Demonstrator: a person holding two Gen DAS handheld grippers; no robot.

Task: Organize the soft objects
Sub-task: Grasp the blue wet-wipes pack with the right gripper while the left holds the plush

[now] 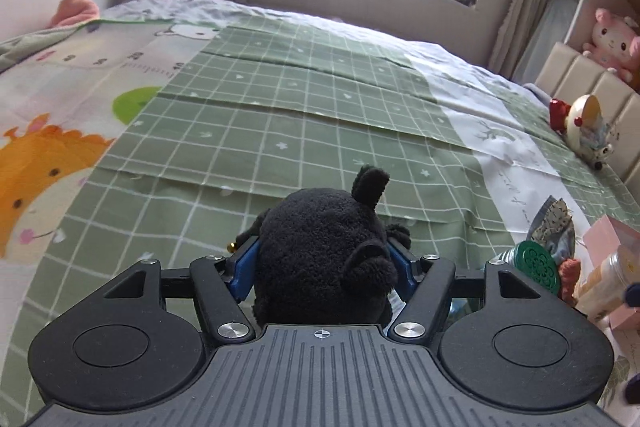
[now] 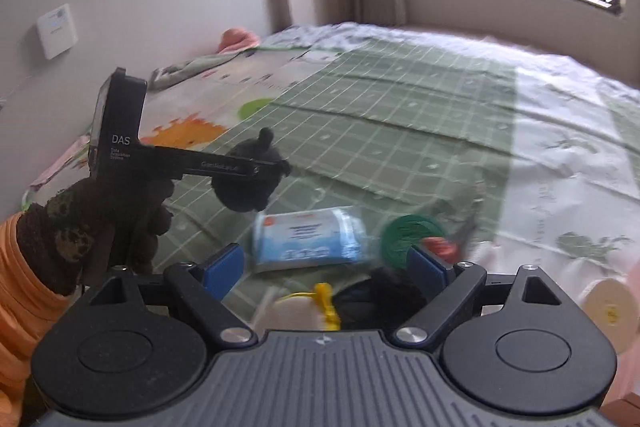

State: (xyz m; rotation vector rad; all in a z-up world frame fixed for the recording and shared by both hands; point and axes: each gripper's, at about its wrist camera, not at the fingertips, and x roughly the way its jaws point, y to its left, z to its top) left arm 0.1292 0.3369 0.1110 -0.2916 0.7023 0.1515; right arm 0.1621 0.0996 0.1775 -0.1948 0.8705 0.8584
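My left gripper [image 1: 322,269] is shut on a black plush toy [image 1: 324,251] with small ears, held above the green checked bedspread [image 1: 304,107]. The right wrist view shows that gripper from the side with the black plush toy [image 2: 248,179] in its fingers, held by a gloved hand [image 2: 100,223]. My right gripper [image 2: 324,269] is open and empty, low over a pile of items: a blue-white wipes pack [image 2: 308,239], a green round lid [image 2: 408,235], a cream object with a yellow tag [image 2: 326,301] and a dark item [image 2: 380,303].
A pink plush [image 1: 614,41] sits on the headboard shelf at right. A cream and red plush toy [image 1: 582,125] lies by the padded headboard. A green-lidded bottle [image 1: 538,265], a jar [image 1: 608,277] and a pink box [image 1: 610,233] lie at the right. A pink pillow [image 1: 76,9] is far left.
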